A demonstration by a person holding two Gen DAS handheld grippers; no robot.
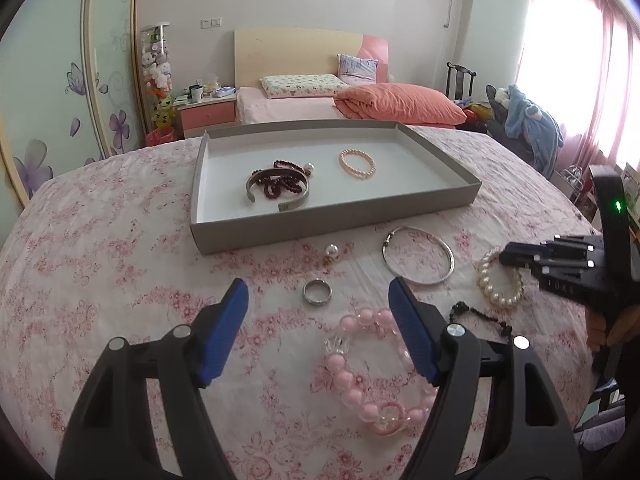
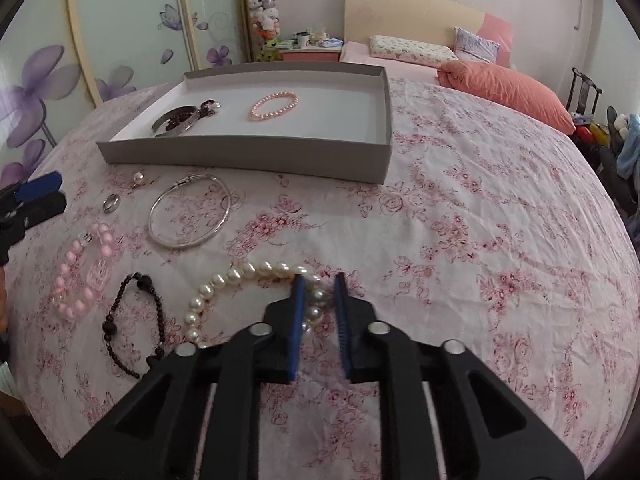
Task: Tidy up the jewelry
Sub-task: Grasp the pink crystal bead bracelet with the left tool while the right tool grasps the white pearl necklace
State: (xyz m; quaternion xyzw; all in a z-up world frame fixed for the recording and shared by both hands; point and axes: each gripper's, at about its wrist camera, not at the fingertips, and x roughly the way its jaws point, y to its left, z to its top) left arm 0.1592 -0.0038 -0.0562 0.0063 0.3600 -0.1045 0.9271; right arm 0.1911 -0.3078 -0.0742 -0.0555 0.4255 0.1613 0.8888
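bed (image 1: 288,110) | pink curtains (image 1: 612,40) | floral wardrobe doors (image 1: 60,92)

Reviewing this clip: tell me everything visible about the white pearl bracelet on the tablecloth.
The white pearl bracelet is a closed loop of large, glossy cream-white round beads that look like pearls. It lies flat on the floral tablecloth, outside the grey tray, just right of the black bead bracelet. The right gripper has its two blue fingers on either side of the strand's far right part, slightly apart, not clearly clamped. Its near portion is hidden behind the gripper body. In the left wrist view it sits beside the thin silver bangle, apart from it.
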